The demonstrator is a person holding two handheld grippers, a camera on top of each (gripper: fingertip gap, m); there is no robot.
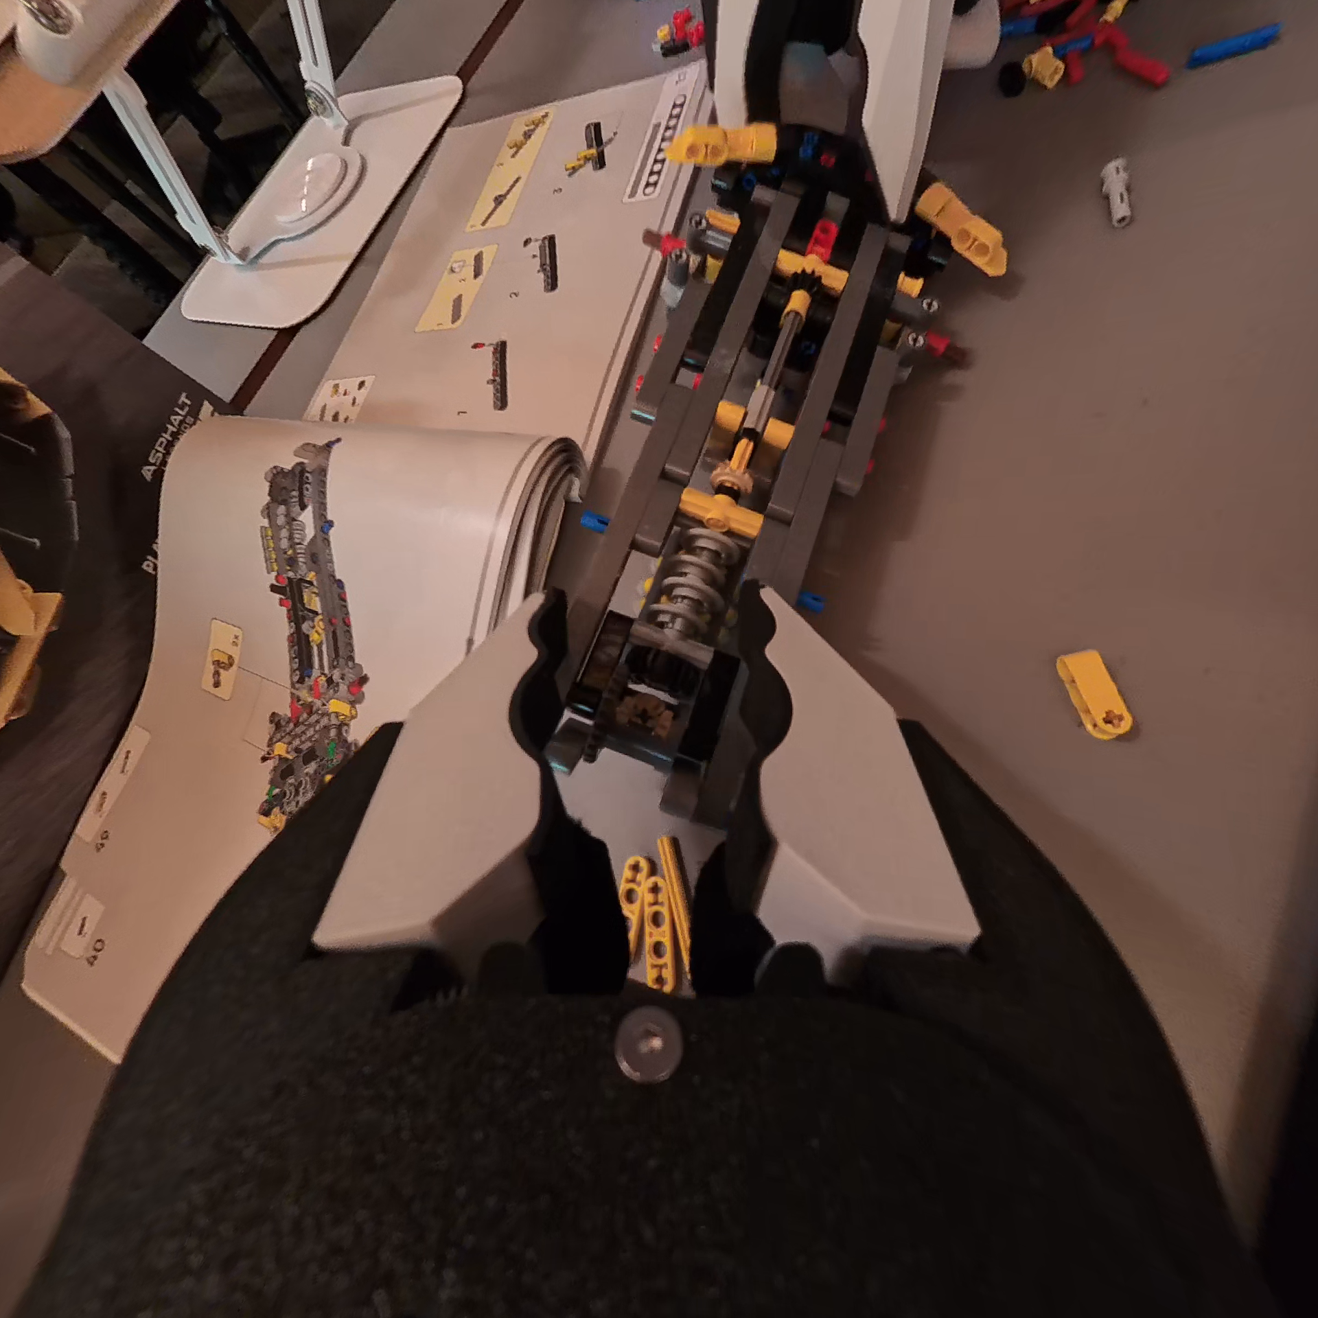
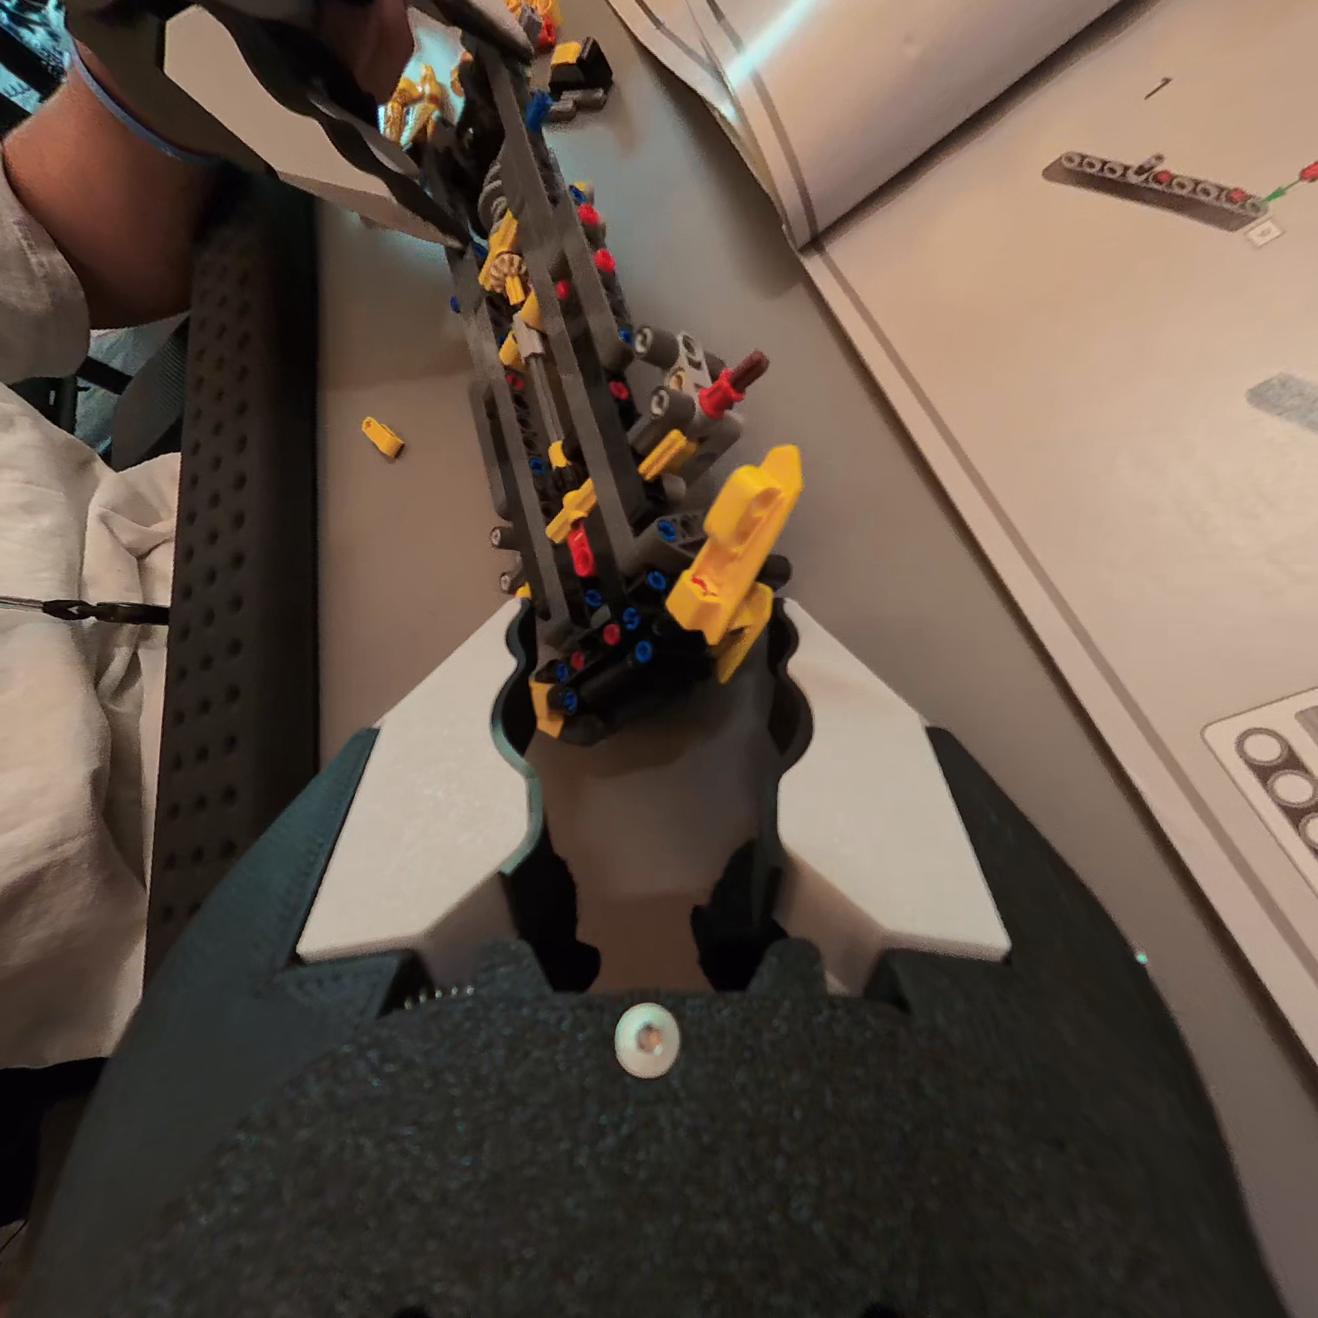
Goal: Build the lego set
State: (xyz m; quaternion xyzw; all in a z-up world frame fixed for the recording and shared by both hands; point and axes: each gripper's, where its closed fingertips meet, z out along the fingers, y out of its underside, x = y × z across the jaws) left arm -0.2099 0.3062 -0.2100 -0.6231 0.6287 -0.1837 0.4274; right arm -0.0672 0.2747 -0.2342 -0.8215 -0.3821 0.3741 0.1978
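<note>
Lengthwise between two handheld grippers, a long dark-grey lego chassis [image 1: 756,399] spans the grey table [image 1: 1105,463], one end in each tool. At the near end in the left wrist view, the left gripper [image 1: 652,627] has its fingers set against both sides of the frame beside a grey coil spring [image 1: 695,578]; the contact itself falls in shadow. At the far end the right gripper [image 2: 649,635] clamps the black-and-blue end block, a yellow connector [image 2: 742,556] jutting up just beside its right finger. How deep the block sits between those fingers is hard to make out. An open instruction booklet [image 1: 399,570] lies just beside the chassis, its near pages curled over and its far edge cut off by the frame. Loose yellow beams [image 1: 652,920] show only through the gap behind the left gripper's fingers. A single yellow piece [image 1: 1095,695] lies apart on the table, and a pile of red, blue and yellow parts [image 1: 1098,43] is cropped at the top corner.
</note>
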